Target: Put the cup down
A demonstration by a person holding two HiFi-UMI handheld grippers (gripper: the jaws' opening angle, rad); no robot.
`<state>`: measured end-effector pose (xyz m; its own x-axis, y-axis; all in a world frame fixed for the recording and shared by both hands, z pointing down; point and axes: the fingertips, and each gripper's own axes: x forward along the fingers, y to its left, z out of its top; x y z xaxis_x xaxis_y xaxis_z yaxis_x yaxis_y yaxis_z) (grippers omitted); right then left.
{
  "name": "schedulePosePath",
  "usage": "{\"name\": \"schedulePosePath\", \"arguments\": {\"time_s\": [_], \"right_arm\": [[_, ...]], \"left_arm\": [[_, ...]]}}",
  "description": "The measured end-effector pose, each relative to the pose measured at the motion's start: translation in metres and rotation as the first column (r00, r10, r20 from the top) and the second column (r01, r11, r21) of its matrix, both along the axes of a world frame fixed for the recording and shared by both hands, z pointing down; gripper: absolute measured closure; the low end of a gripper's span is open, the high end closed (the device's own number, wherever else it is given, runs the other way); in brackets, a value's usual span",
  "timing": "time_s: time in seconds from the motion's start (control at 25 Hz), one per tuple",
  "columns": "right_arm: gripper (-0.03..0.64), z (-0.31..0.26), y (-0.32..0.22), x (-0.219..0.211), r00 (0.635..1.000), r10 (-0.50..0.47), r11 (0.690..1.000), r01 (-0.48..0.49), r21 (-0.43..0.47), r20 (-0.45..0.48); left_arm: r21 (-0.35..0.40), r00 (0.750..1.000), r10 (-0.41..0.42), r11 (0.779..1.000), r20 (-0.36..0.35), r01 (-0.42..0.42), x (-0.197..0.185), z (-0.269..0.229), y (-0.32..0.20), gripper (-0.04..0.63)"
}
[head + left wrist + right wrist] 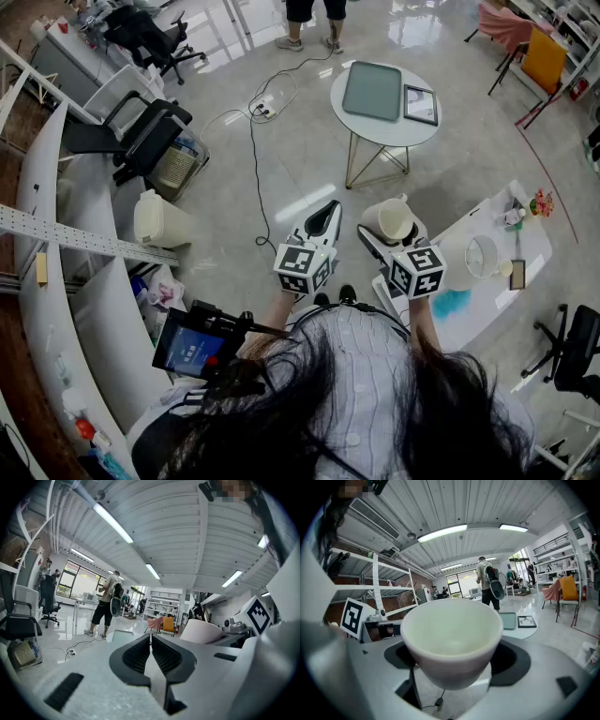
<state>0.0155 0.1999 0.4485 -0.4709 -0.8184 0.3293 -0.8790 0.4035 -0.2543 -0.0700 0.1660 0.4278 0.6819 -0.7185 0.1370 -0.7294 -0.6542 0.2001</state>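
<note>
A white cup (394, 220) sits upright between the jaws of my right gripper (390, 228), held in the air above the floor. The right gripper view shows the cup (452, 644) filling the middle, empty inside, with the right gripper (454, 660) shut on its lower body, one dark pad on each side. My left gripper (329, 206) hovers just left of it, shut, with nothing in it. In the left gripper view the left gripper (150, 638) has its pads together, and the cup (201, 632) shows at the right.
A round white table (412, 131) ahead carries a grey tray (372, 91) and a picture frame (421, 103). A white table (487, 281) with small items stands at the right. A cable (253, 141) runs over the floor; office chairs (150, 136) and a white container (155, 220) stand at the left.
</note>
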Motion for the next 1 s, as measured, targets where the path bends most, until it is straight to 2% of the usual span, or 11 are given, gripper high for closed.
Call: {"name": "schedulePosePath", "arguments": {"time_s": [0.32, 1.0], "right_arm": [[0.187, 0.004, -0.001, 0.005, 1.000, -0.010, 1.000, 0.010, -0.007, 0.023], [0.187, 0.016, -0.016, 0.022, 0.993, -0.106, 0.994, 0.106, 0.007, -0.059]], "left_arm": [[-0.007, 1.000, -0.019, 1.000, -0.001, 0.019, 0.004, 0.004, -0.005, 0.572], [-0.006, 0.997, -0.075, 0.997, 0.011, 0.075, 0.025, 0.015, -0.026, 0.572]]}}
